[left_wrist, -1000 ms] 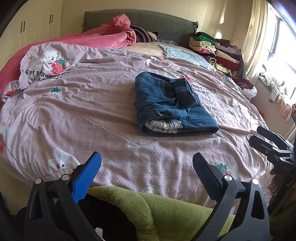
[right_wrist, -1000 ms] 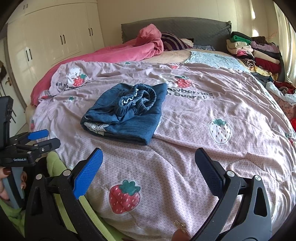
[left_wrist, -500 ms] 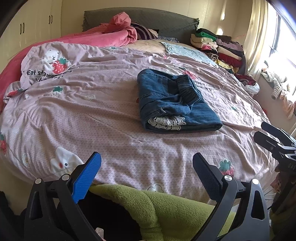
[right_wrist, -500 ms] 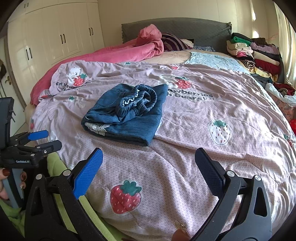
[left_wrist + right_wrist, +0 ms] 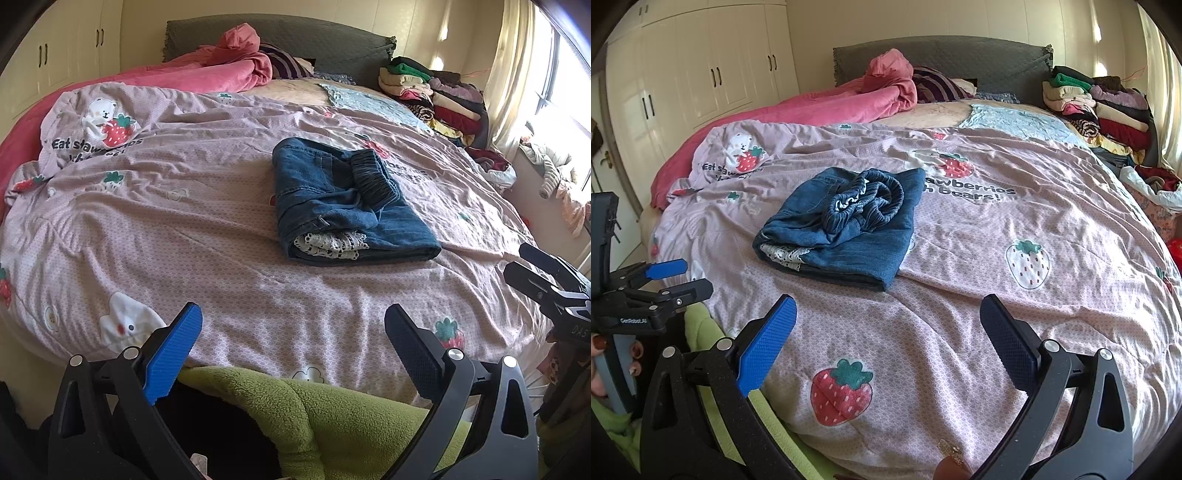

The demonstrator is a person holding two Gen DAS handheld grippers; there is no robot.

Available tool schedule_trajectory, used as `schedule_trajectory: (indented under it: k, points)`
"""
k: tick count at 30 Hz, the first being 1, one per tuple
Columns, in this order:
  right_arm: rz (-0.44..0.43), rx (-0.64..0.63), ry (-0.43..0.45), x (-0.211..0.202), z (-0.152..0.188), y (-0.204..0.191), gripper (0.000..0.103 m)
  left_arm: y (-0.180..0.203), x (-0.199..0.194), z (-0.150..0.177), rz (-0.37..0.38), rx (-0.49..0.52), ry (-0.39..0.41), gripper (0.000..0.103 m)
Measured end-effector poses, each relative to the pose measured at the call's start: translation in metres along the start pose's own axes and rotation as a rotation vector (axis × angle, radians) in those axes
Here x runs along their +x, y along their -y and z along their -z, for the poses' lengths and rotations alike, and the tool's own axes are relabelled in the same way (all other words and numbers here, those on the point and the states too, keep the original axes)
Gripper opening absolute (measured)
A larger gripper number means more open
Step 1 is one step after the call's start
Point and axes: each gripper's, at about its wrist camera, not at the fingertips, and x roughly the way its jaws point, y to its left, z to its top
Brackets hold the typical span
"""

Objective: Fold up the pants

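The folded blue denim pants (image 5: 347, 206) (image 5: 842, 236) lie in a compact bundle near the middle of the bed, on the lilac strawberry-print duvet cover (image 5: 184, 229) (image 5: 1015, 258), with the gathered elastic waistband on top and white lace trim showing at one open edge. The left gripper (image 5: 293, 341) (image 5: 670, 277) hangs at the near edge of the bed, its jaws wide apart and holding nothing. The right gripper (image 5: 888, 332) (image 5: 532, 266) hangs beside it, jaws likewise spread and empty. Both are well apart from the pants. A stack of folded clothes (image 5: 432, 96) sits by the grey headboard (image 5: 942, 59).
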Motion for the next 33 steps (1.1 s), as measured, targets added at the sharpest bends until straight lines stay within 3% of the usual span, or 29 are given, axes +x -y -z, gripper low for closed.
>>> schedule_trajectory:
  k: [33]
  points:
    - [0.038, 0.016, -0.008, 0.001, 0.001, 0.014, 0.094, -0.006, -0.001, -0.001, -0.018, 0.008, -0.007, 0.099]
